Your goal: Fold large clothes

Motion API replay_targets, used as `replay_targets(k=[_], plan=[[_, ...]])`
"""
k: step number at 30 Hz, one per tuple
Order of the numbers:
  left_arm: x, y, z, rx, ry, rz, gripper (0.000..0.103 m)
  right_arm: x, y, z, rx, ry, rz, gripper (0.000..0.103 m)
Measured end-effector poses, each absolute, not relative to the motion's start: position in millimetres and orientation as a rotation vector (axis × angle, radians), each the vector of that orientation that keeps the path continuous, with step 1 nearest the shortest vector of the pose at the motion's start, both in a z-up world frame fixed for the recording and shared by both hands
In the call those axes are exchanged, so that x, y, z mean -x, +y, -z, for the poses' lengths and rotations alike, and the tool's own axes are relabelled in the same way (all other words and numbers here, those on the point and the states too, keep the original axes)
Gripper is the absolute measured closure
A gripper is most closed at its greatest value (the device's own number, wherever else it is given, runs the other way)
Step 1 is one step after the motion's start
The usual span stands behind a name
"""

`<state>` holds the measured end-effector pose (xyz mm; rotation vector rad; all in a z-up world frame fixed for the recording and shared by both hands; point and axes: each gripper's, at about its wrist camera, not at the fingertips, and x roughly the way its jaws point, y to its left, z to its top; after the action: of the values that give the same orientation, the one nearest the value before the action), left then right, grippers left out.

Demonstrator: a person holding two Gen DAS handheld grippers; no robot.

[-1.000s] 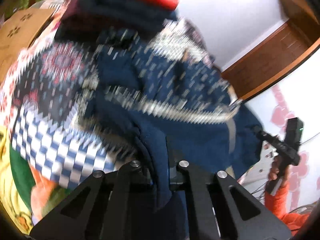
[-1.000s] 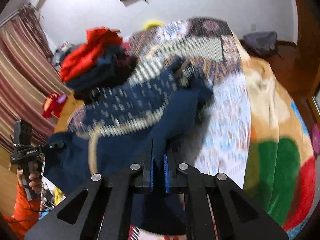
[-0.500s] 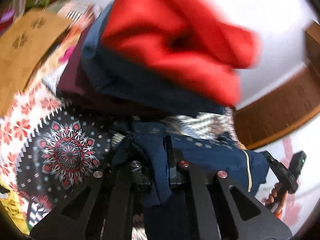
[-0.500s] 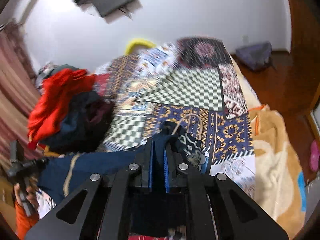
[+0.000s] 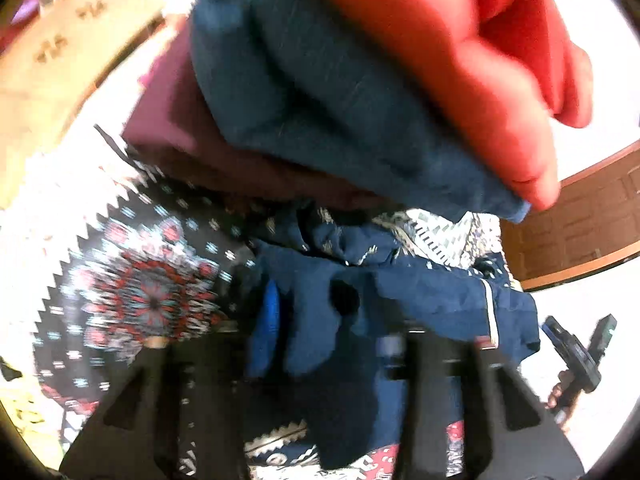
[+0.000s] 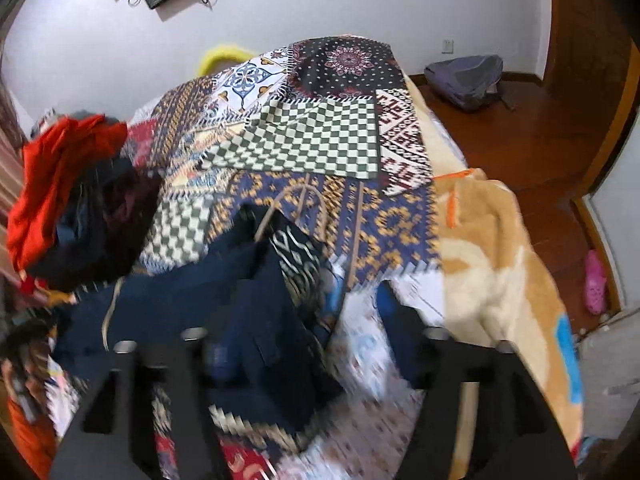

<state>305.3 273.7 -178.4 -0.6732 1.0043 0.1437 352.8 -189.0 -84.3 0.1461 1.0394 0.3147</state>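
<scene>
— Where's the garment?

— I see the navy patterned garment [image 6: 244, 312] lying crumpled on the patchwork bedspread [image 6: 312, 148], right in front of both tools, beside the pile of clothes [image 6: 68, 200] topped in red.

— And my right gripper [image 6: 296, 340]?

— I have its fingers spread wide. The left finger [image 6: 216, 356] sits against the navy cloth; the other is over bare bedspread.

— The left gripper [image 5: 320, 320]?

— I read its jaws as parted too, with a fold of navy cloth [image 5: 316, 320] draped between them, though the view is blurred. The stacked clothes [image 5: 360, 80] loom just above it.

— Anything else?

— A backpack [image 6: 464, 76] on the wooden floor.
</scene>
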Motion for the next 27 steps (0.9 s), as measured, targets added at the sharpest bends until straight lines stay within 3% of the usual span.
replay_targets(k=[1, 8, 15, 21, 27], plan=[[-301, 273, 171, 0.639, 0.981, -0.167, 0.042, -346, -191, 82, -0.146, 1.040, -0.323, 0.038], [-258, 263, 141, 0.527, 0.913, -0.189, 0.033, -318, -193, 93, -0.179, 1.109, -0.381, 0.038], [-222, 238, 184, 0.468, 1.025, -0.149, 0.032, -310, -182, 134, -0.158, 1.239, -0.402, 0.037], [-221, 232, 238, 0.562, 1.132, -0.095, 0.032, -319, -165, 141, -0.120, 1.246, -0.417, 0.037], [-243, 223, 244, 0.559, 1.125, -0.086, 0.032, -333, -156, 157, -0.184, 1.279, -0.466, 0.037]])
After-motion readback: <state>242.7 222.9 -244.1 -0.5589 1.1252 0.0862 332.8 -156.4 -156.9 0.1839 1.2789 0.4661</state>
